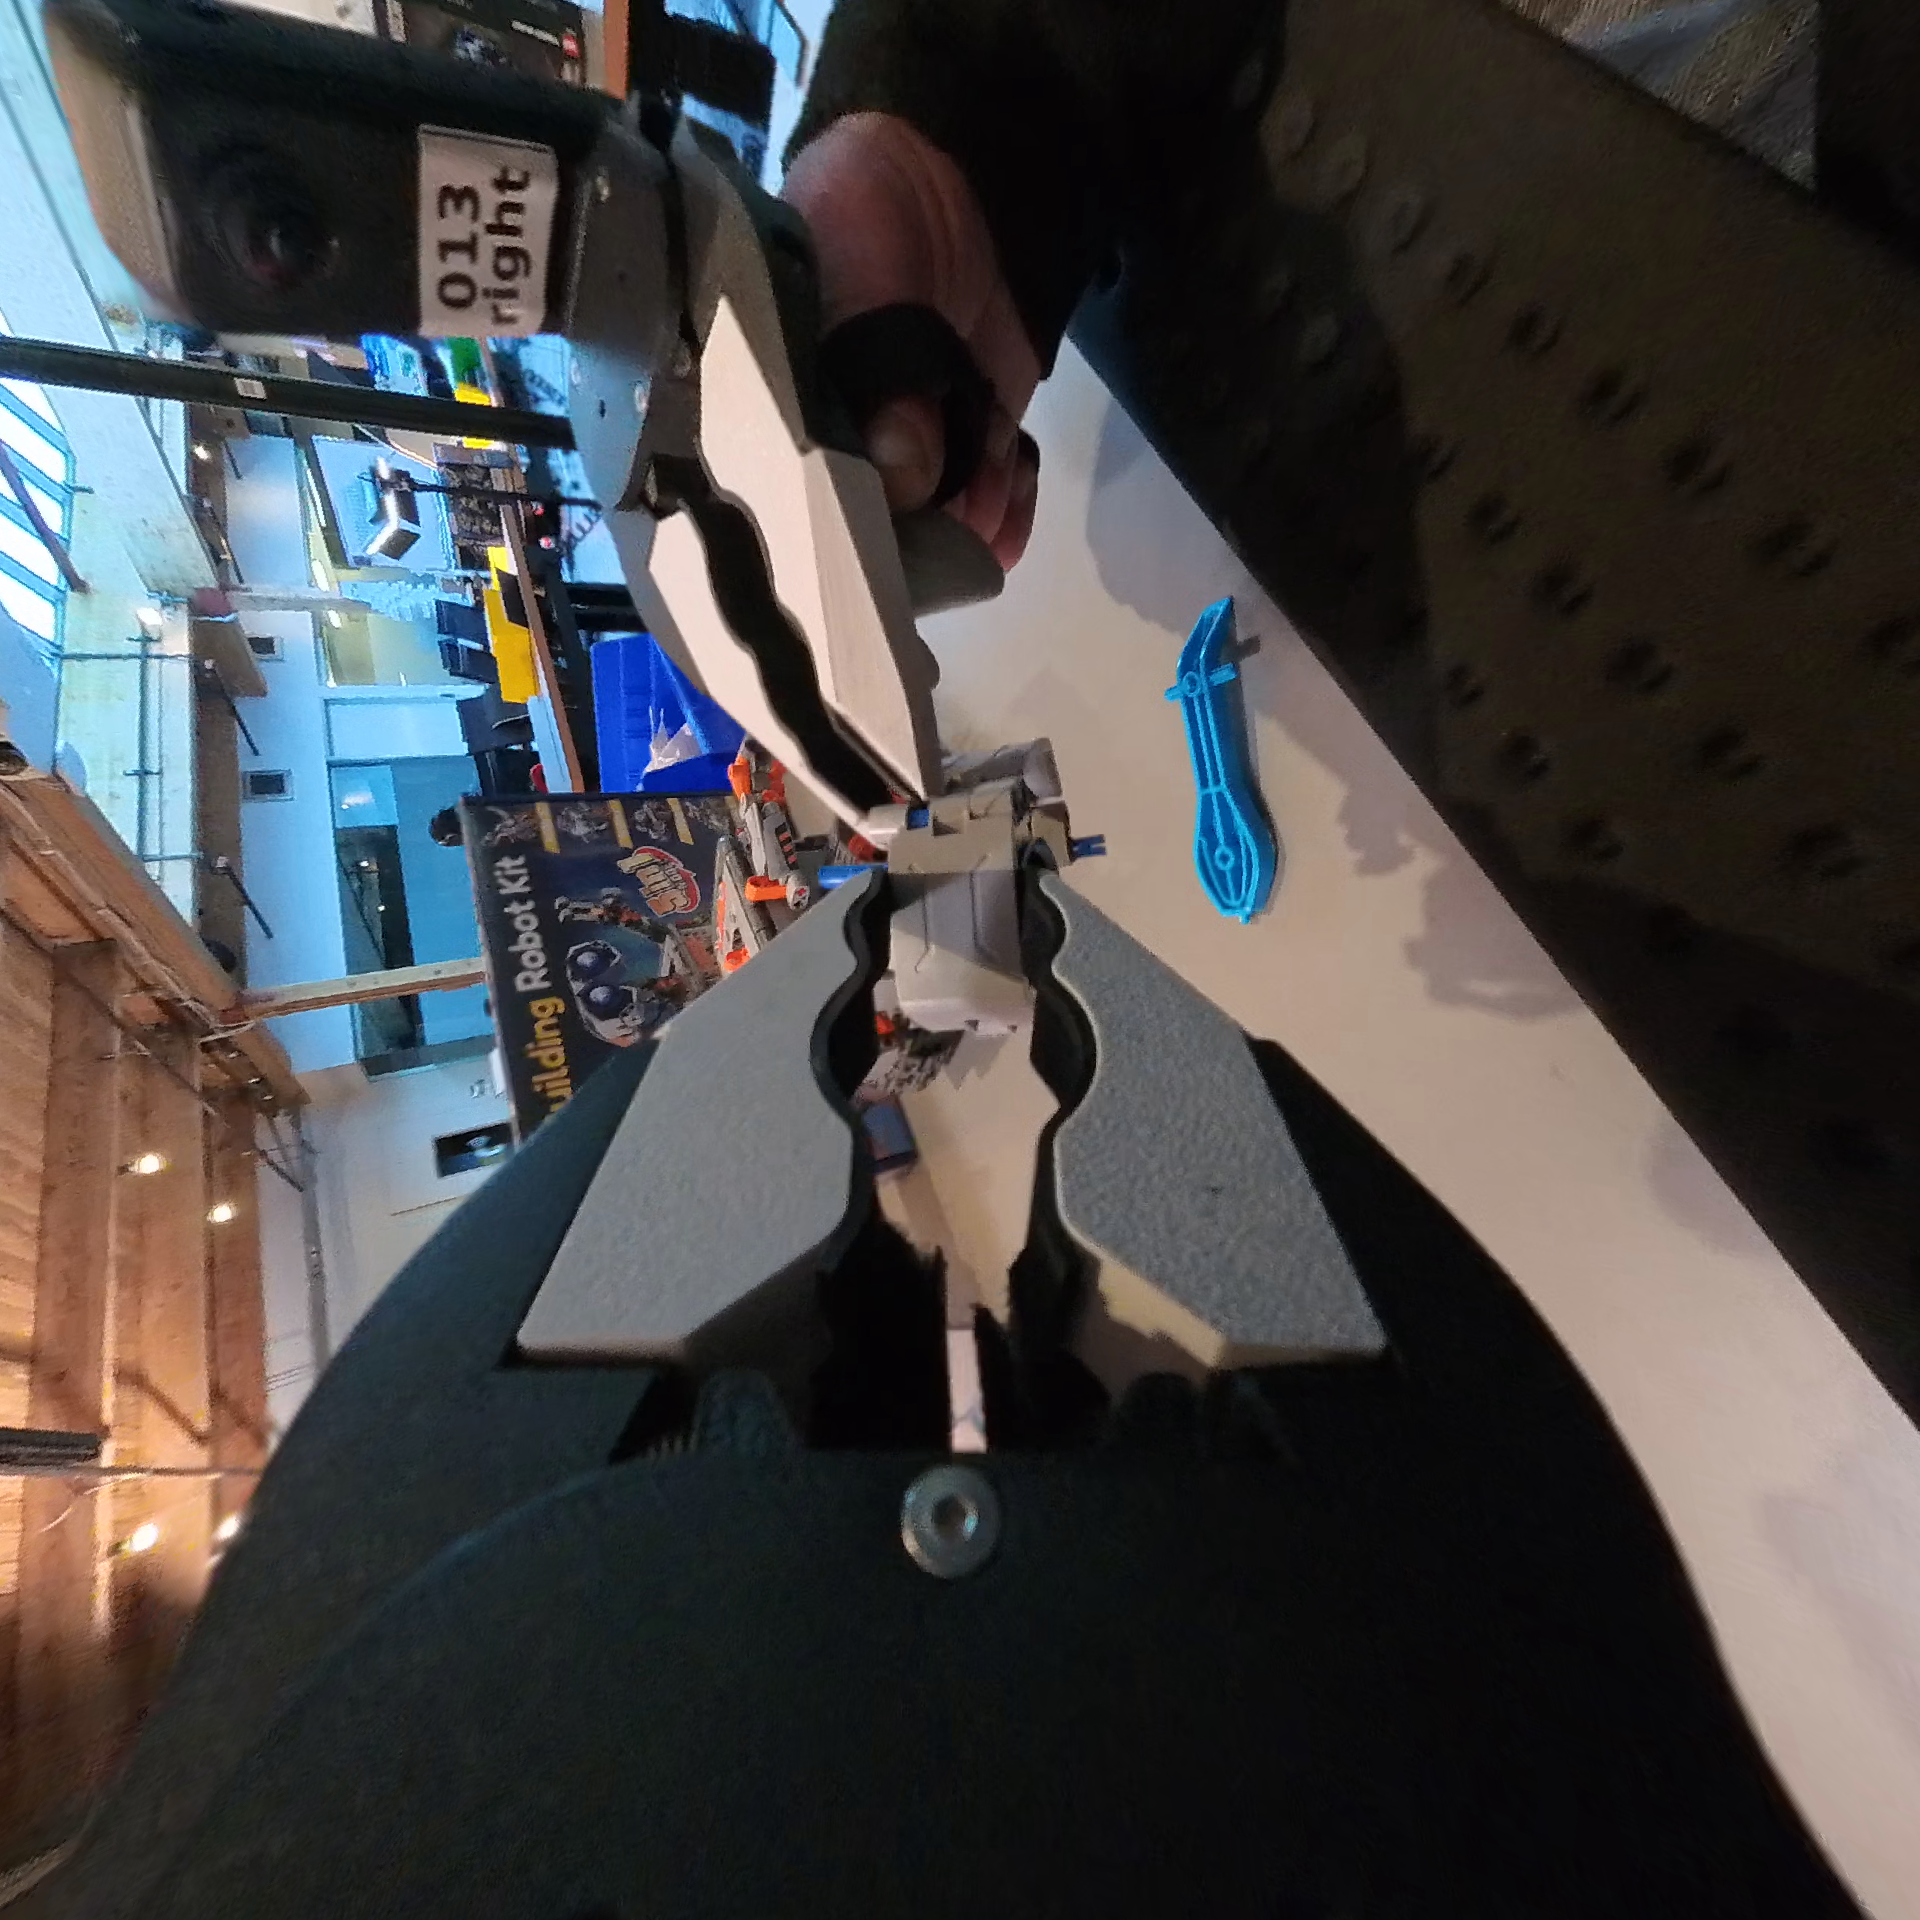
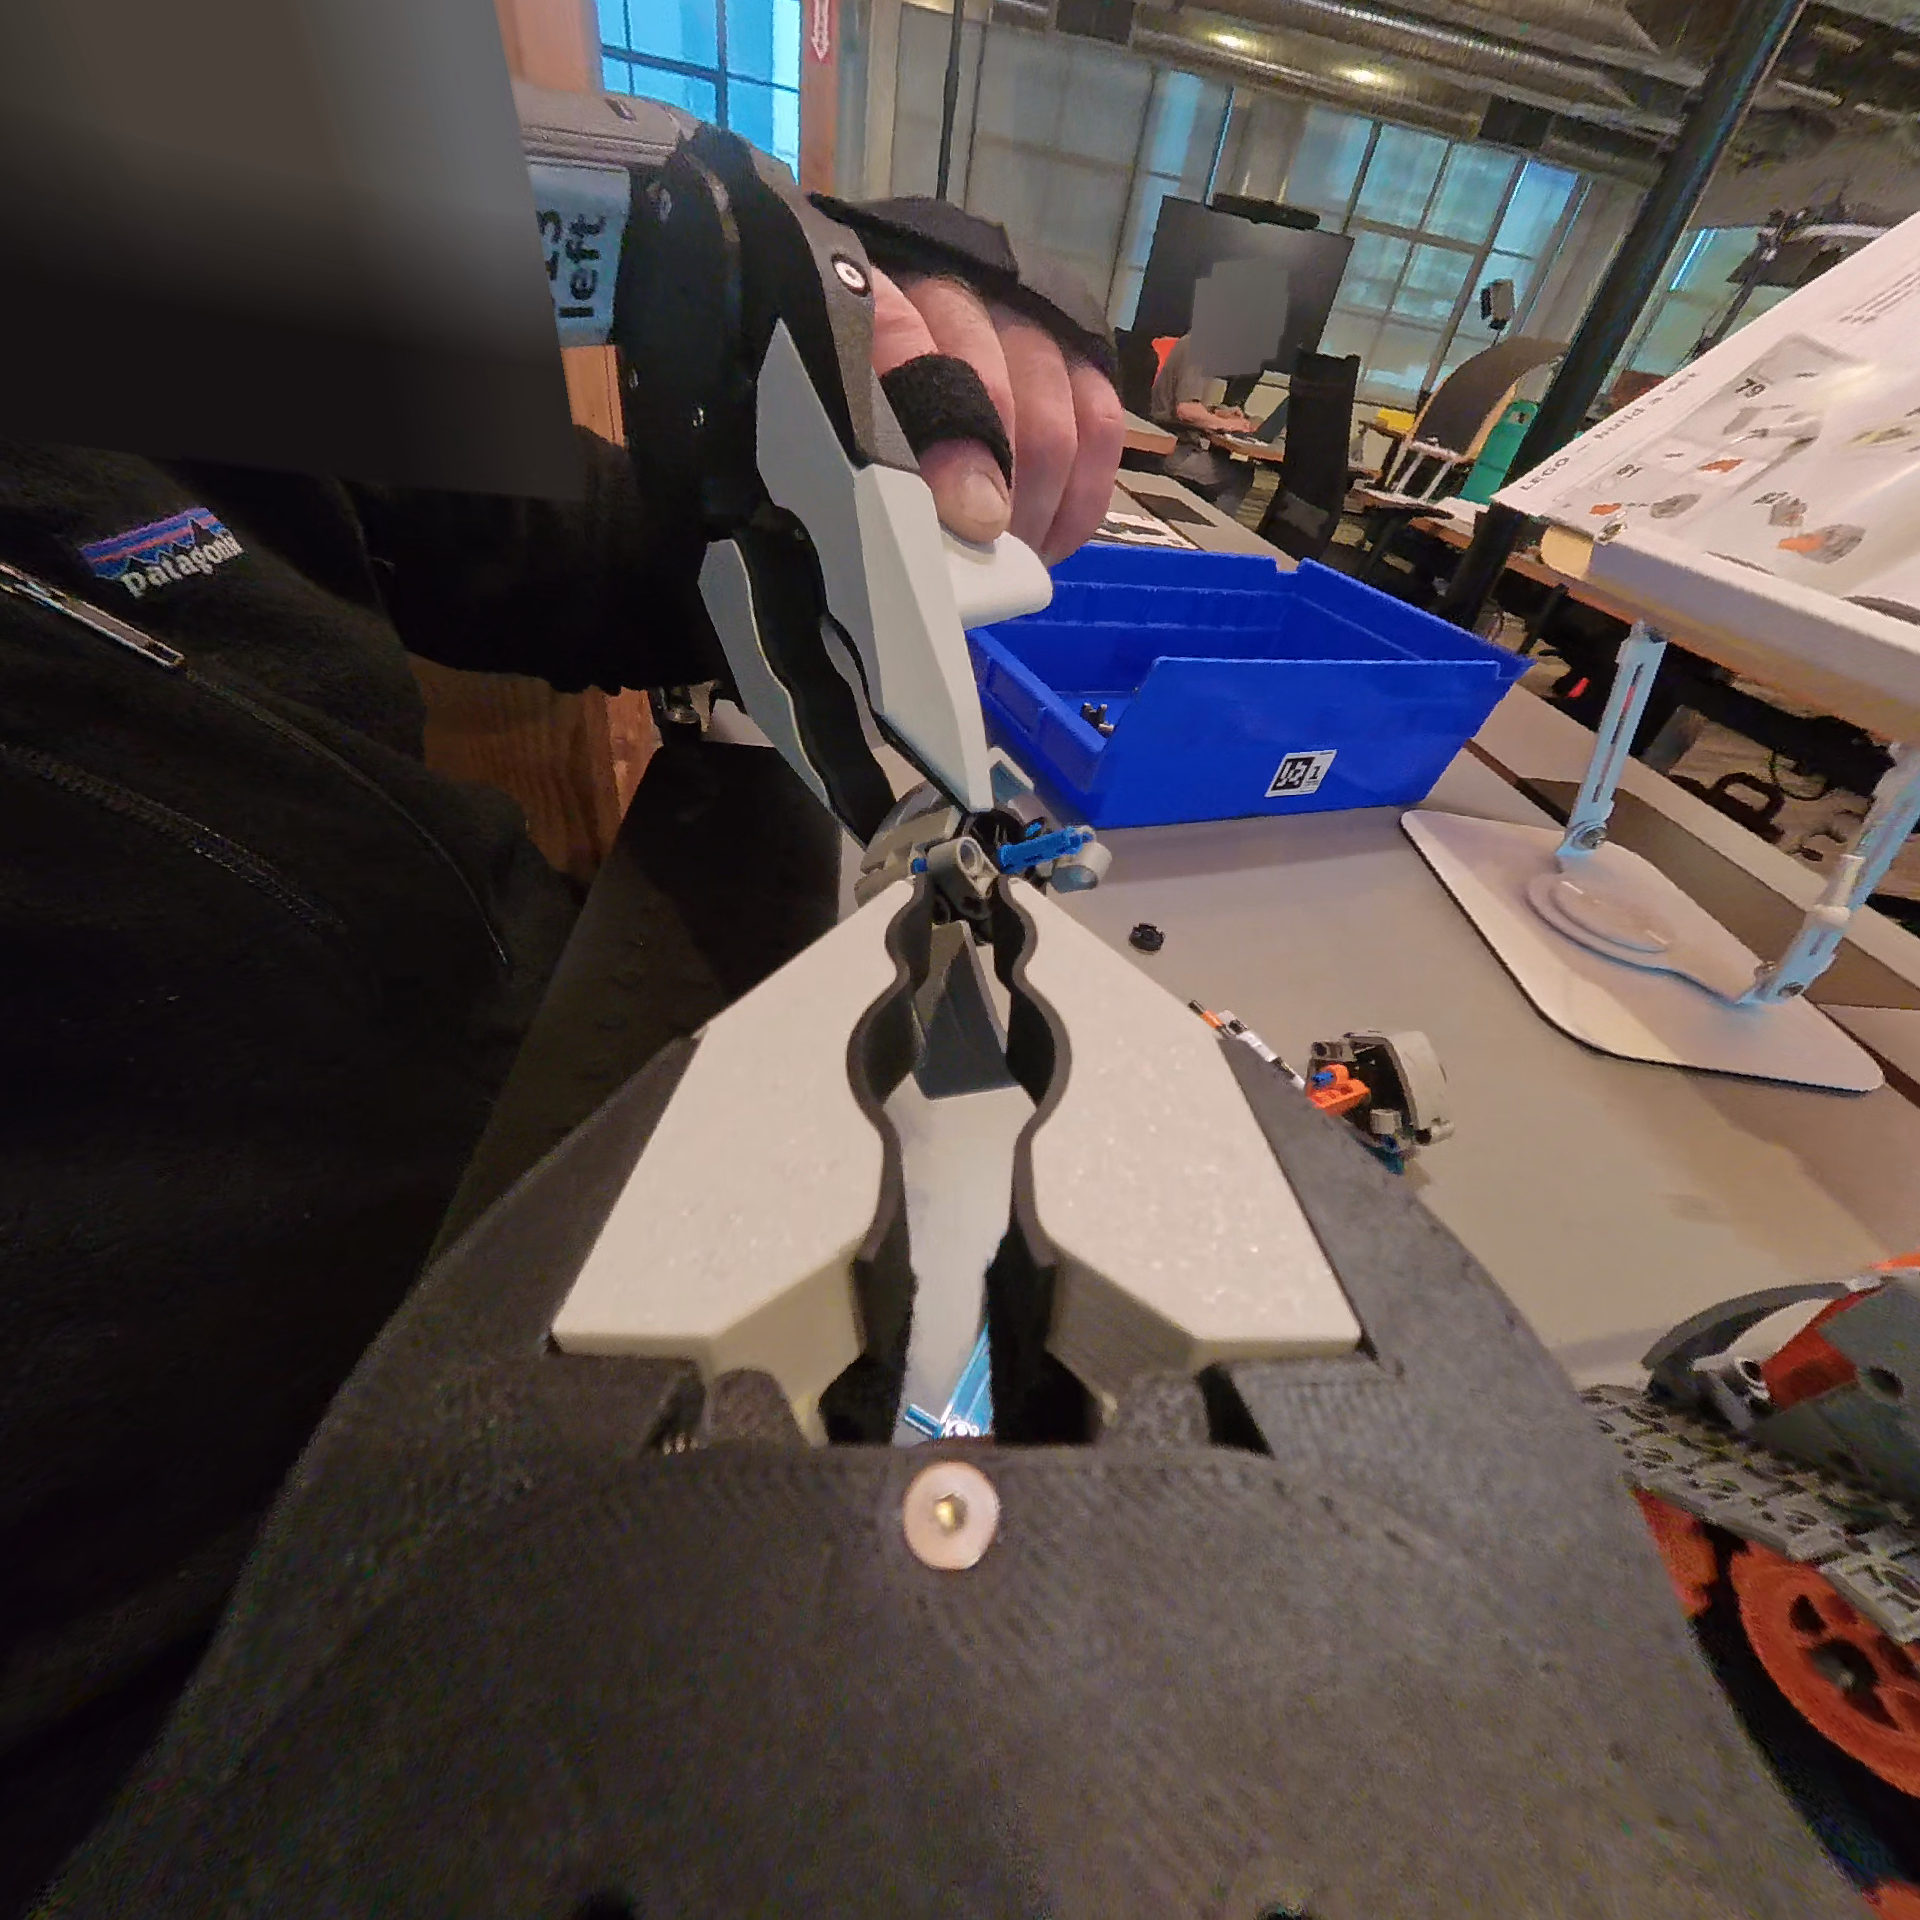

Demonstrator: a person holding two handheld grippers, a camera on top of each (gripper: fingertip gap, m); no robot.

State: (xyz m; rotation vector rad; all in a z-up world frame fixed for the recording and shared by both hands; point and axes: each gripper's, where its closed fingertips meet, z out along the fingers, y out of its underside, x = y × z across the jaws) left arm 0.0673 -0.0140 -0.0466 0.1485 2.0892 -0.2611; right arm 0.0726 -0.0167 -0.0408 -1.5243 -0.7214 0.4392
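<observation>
Both grippers meet at one small grey brick assembly (image 1: 951, 914) held above the pale table (image 1: 1403, 1091). My left gripper (image 1: 961, 883) is shut on the assembly's grey body. My right gripper (image 2: 964, 891) is shut on a grey round-holed connector (image 2: 961, 868) at the assembly's end, next to a blue pin (image 2: 1039, 847). In the left wrist view the right gripper (image 1: 899, 821) comes in from the upper left. In the right wrist view the left gripper (image 2: 935, 805) comes down from above. A hand grips each handle. The rest of the assembly is hidden behind the fingers.
A blue sword-shaped piece (image 1: 1226, 769) lies on the table by a dark sleeve. A blue bin (image 2: 1247, 707) stands behind. An open instruction booklet on a white stand (image 2: 1662, 935) is at the right. A grey-orange subassembly (image 2: 1371, 1091), a black stud (image 2: 1145, 935) and an orange-wheeled model (image 2: 1818, 1610) lie nearby. A kit box (image 1: 582, 935) stands behind. Both grippers' tips are close together, under 4 cm apart.
</observation>
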